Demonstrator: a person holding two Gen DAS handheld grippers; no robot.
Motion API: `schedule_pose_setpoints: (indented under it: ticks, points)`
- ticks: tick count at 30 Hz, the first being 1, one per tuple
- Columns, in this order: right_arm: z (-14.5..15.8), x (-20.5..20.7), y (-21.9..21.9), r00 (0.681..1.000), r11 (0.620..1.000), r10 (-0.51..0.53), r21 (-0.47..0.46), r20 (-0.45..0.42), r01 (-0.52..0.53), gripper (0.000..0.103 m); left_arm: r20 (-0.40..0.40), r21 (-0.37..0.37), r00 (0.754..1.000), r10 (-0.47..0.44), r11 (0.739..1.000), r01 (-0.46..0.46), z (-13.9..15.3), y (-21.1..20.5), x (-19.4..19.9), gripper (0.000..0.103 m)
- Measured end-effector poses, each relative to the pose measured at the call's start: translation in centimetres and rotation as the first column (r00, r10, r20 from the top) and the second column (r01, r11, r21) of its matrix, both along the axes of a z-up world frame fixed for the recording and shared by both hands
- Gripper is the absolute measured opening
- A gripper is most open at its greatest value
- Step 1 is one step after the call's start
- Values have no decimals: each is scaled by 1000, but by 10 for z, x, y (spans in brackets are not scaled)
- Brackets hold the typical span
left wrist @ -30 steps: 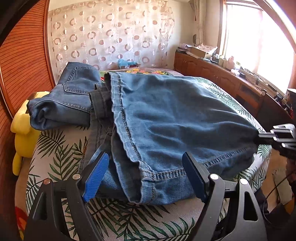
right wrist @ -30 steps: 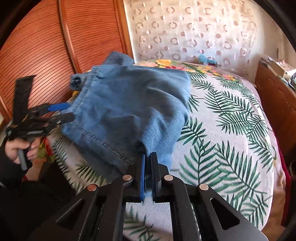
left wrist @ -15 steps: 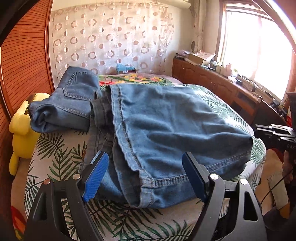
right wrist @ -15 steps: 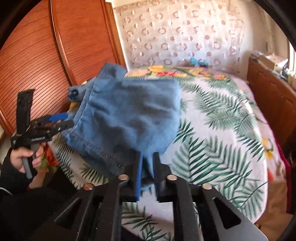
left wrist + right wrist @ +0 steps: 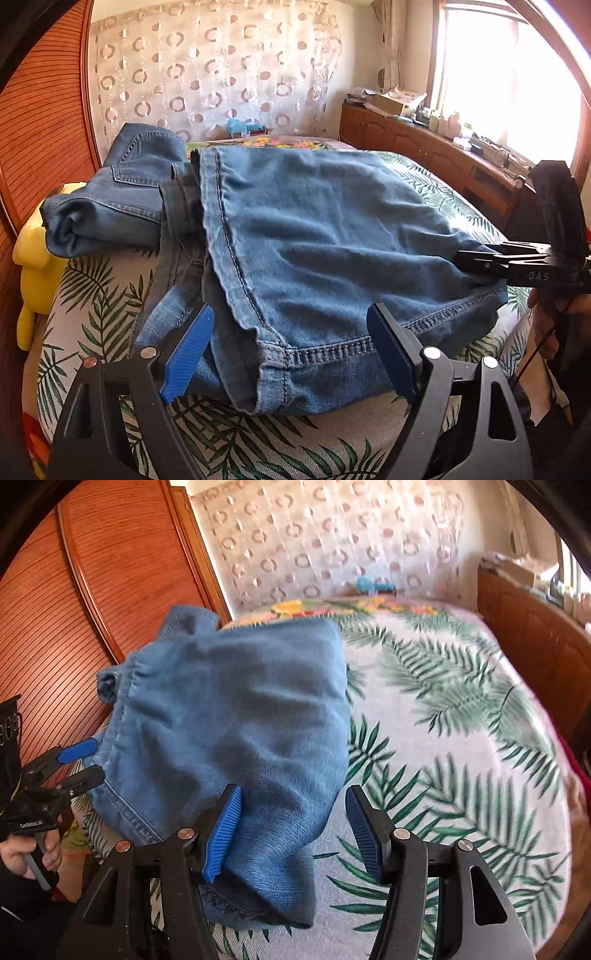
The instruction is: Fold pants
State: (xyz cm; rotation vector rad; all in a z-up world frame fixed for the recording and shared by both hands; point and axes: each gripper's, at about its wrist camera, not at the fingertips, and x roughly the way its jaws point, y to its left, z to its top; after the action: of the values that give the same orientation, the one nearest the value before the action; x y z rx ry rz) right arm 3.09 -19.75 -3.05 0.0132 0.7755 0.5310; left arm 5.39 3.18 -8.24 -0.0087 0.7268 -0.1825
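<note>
Right gripper [image 5: 293, 830]: jaws have just been opening and now stand moderately apart. A corner of the folded jeans [image 5: 236, 716] lies between them, against the left blue pad [image 5: 223, 834]; the right pad is clear of the cloth, so the denim is released, not clamped.

Left gripper [image 5: 291, 354]: jaws spread wide, one pad on each side of the hemmed edge of the jeans [image 5: 314, 236]. Neither pad presses the fabric. In the right wrist view this gripper [image 5: 79, 764] sits at the left edge of the jeans, gripped at its handle by a hand [image 5: 31, 853] in a dark sleeve.

Jeans: folded into a flat stack at the near corner of the bed [image 5: 110, 295], hem toward the left gripper, with a darker layer showing under the left side. The stack rests on the palm-leaf bedspread [image 5: 461, 738].

Second pair of jeans [image 5: 114, 199]: folded, lying just beside the first at the far left, back pocket up.

Yellow plush toy [image 5: 35, 266]: wedged between the bed and the wooden slatted wardrobe [image 5: 92, 602].

Wooden sideboard [image 5: 424, 147]: along the window wall, cluttered on top.
</note>
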Motion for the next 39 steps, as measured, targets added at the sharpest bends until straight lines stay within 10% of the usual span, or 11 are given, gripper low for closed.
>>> schedule_pose_setpoints:
  ticks: [9, 13, 17, 28, 39]
  points:
    - [-10, 13, 12, 999, 1000, 13, 18, -38, -12, 60, -32, 8, 999, 14, 1000, -14, -13, 5, 2, 85]
    - [-7, 12, 12, 997, 996, 52, 76, -48, -48, 27, -35, 12, 999, 23, 1000, -22, -19, 11, -1, 85]
    - [15, 6, 22, 997, 994, 68, 84, 32, -71, 16, -33, -11, 999, 35, 999, -35, -18, 21, -10, 85]
    - [85, -9, 101, 940, 958, 263, 58, 216, -282, 15, 124, -28, 983, 134, 991, -131, 45, 69, -50, 85]
    - [36, 16, 219, 858, 865, 501, -27, 117, -501, 14, 211, -50, 939, 272, 962, -268, 72, 130, -71, 85]
